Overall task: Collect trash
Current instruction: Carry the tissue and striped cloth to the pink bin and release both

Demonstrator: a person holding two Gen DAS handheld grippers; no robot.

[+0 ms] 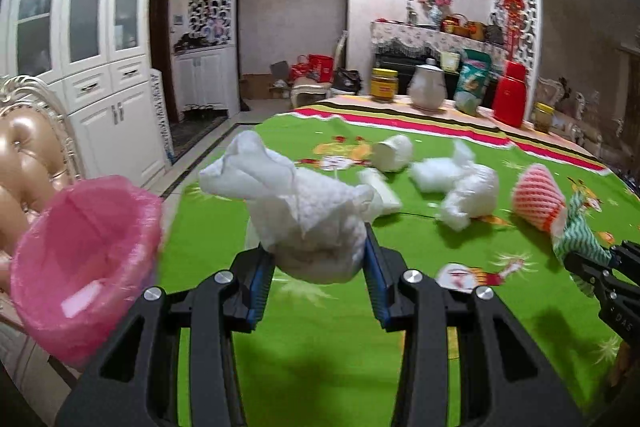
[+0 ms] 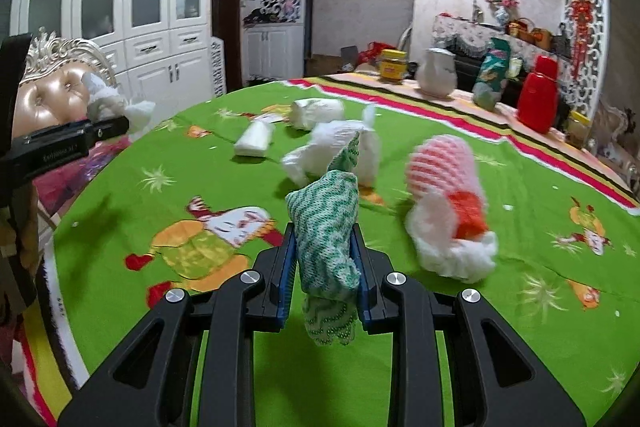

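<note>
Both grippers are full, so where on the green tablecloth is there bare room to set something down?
Bare green tablecloth lies near the grippers, right of the pink foam fruit net. Crowded: the middle, with the crumpled white tissues, and the far edge by the red flask.

A crumpled white tissue wad sits clamped above the green worktop beside a pink-lined bin, a green-white foam net is pinched likewise, while white wads and a pink-orange foam net lie loose.
</note>
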